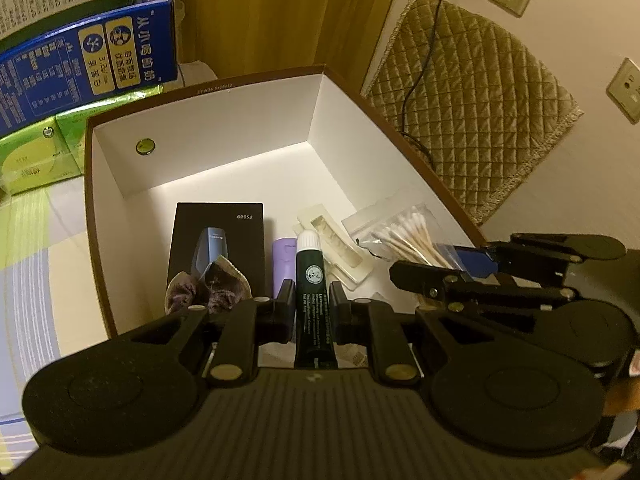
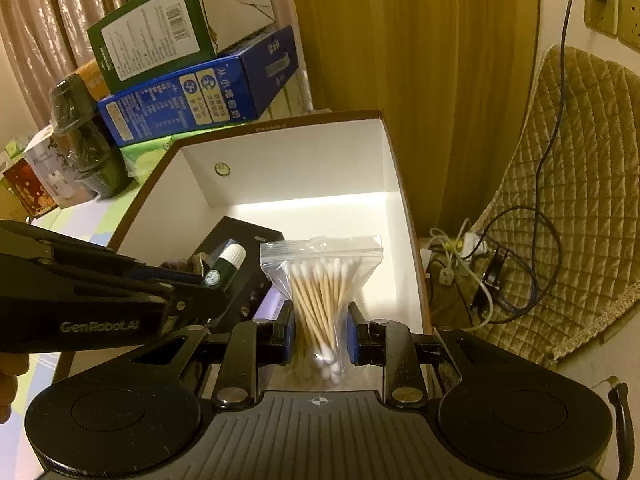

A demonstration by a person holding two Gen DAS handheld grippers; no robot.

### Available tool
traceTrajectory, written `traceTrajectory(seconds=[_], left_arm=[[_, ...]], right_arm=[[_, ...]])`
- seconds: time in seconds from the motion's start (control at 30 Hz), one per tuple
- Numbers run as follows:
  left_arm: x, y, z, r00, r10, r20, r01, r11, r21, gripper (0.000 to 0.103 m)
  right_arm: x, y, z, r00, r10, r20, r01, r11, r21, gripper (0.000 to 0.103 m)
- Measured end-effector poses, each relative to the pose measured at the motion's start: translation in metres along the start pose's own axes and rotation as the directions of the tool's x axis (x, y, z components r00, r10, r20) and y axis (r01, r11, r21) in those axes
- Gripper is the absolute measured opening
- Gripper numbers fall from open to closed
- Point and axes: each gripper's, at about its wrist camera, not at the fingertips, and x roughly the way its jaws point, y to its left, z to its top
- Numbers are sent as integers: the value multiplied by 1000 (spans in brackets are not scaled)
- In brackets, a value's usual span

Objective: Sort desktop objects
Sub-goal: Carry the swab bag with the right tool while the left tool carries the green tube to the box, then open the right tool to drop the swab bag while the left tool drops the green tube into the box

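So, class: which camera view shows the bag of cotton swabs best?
The right wrist view: the bag of cotton swabs stands upright, centred, clamped in the right gripper. The left wrist view shows it sideways, partly hidden behind that gripper.

two wrist fisheyes, each mounted behind its own hand-held gripper and looking forward and steeply down along the fingers. left wrist view sits close above the near edge of the open white box, facing its far wall, with the stacked cartons at upper left and the quilted cushion at right. right wrist view hangs close over the same box from further right, facing the same way. both views share the box interior, the blue carton, the cushion and the wall sockets. each view catches the other hand-held gripper at its edge: right one in the left view, left one in the right view.
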Motion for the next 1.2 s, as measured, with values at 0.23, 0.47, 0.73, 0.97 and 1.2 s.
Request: traceTrajectory(seconds=[0.23,0.47,0.73,0.97,1.2], left_arm=[[14,4,6,1000,8,-14,-8,1000,-14,13],[12,6,9,1000,16,0,-16,1000,-7,14],[4,18,10,999,44,9,-44,999,-21,15],[-5,20,9,997,66,28,-66,998,-10,17],[-10,23,8,996,80,35,-79,997,-13,18]], right_arm=[[8,-1,2,1000,0,-12,0,1000,-1,22],[9,-2,3,1000,3,-14,-3,1000,-7,22],[13,4,5,1000,9,-18,-10,999,-37,22],[16,11,8,999,26,-22,-27,998,-60,22],[22,15,8,999,37,-28,-39,997,-69,22]])
